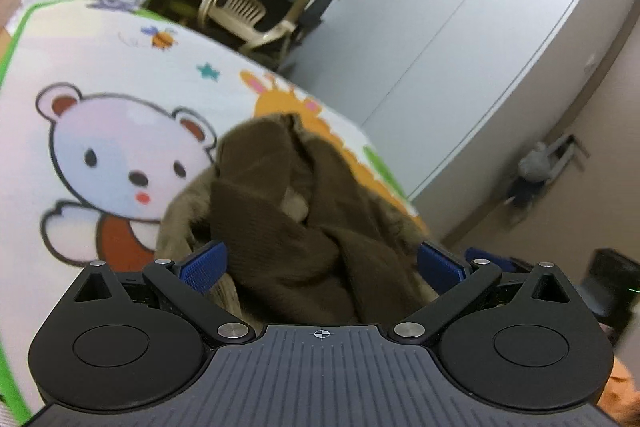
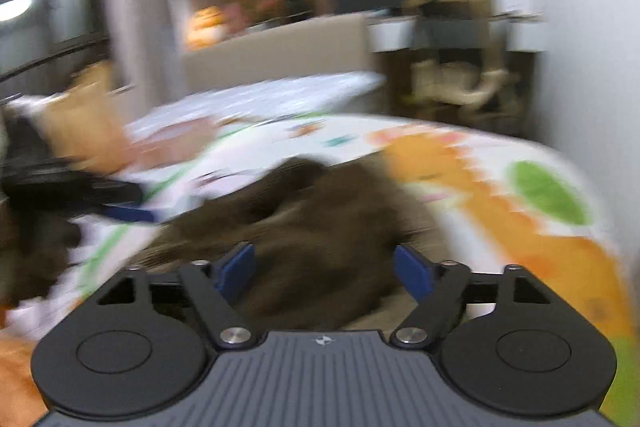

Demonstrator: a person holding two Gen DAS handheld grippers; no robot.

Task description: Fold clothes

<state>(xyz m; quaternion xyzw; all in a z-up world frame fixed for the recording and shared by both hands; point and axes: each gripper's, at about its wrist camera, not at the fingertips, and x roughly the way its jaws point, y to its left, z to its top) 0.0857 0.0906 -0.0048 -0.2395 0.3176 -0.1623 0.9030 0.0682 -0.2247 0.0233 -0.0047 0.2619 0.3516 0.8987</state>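
Cloth (image 1: 304,219), a soft brown heap on the mat (image 1: 120,59), will sag, so both gaping, empty claws (image 1: 322,267) (image 2: 324,273) want an edge.

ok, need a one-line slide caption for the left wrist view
Left gripper, open, poised over a crumpled brown garment on a cartoon bear-print mat.

cartoon-print mat (image 1: 120,67), beige plastic chair (image 1: 256,7), white wardrobe doors (image 1: 460,27), beige wall (image 1: 600,147)

Left tongs (image 1: 322,263), right tongs (image 2: 324,273) seemingly agape
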